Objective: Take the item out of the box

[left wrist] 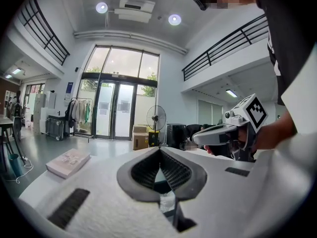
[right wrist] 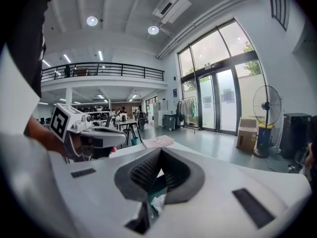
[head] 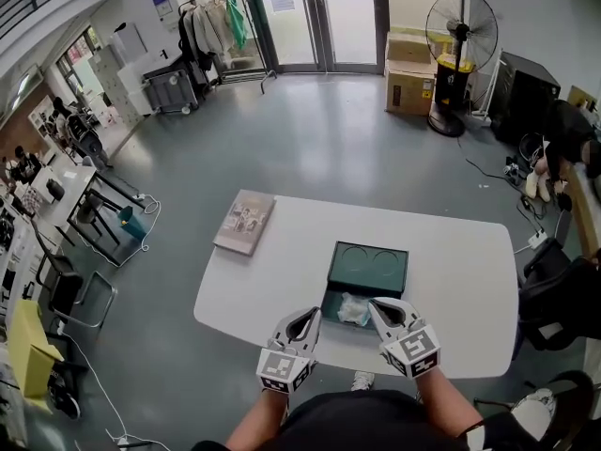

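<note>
The left tool (head: pixel 310 318) and right tool (head: pixel 377 310) hover over the counter's (head: pixel 451 271) near edge, each with jaws closed on nothing. Between their tips, at twelve o'clock, the pale crinkly item (head: pixel 354 310) lies in the open dark-green box (head: pixel 329 301). I judge this the approach, so next one tool must open and straddle the wrapping. The lid (head: pixel 368 263) lies just beyond, with a book (head: pixel 244 221) at ten o'clock. The wrapping's contents are unclear, and the right tool covers part of the box.

I'm in a big open office hall. Far ahead of my left gripper (head: pixel 313 314) stand tall glass doors (head: pixel 310 17), a clothes rack (head: pixel 211 26) and a fan (head: pixel 460 36). Staffed desks (head: pixel 42 181) lie off to its left, and a railed mezzanine (left wrist: pixel 223 48) runs overhead.
</note>
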The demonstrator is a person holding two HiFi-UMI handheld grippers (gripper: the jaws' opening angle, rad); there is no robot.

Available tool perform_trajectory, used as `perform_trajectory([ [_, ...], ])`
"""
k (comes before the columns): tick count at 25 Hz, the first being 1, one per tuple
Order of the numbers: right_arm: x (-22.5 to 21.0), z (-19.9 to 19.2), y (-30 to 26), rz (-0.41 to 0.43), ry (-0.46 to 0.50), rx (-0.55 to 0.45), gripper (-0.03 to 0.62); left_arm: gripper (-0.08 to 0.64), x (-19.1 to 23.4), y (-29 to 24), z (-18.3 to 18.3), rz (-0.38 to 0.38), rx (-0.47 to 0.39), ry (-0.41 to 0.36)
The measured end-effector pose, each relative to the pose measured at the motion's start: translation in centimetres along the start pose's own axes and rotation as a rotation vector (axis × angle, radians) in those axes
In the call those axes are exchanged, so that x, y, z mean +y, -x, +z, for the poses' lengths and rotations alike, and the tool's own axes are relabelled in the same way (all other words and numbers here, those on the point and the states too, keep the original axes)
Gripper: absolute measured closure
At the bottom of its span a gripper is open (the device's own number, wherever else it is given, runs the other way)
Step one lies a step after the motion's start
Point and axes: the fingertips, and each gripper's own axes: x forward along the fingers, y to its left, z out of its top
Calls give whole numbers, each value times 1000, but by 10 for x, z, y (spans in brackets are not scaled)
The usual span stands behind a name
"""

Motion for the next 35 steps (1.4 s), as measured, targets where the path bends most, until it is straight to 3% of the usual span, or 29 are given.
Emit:
perform_trajectory([
  [13,-35,-10,-11,38,21,26,586,546,0,-42,5,35,1,8],
  [24,-39,-34,-28,30,32,118,586,547,9,-58,-5,-30,40,-5],
  [35,-28,-52,-53,17,117,236,586,546,40,-63,-5,-123,68,-38],
])
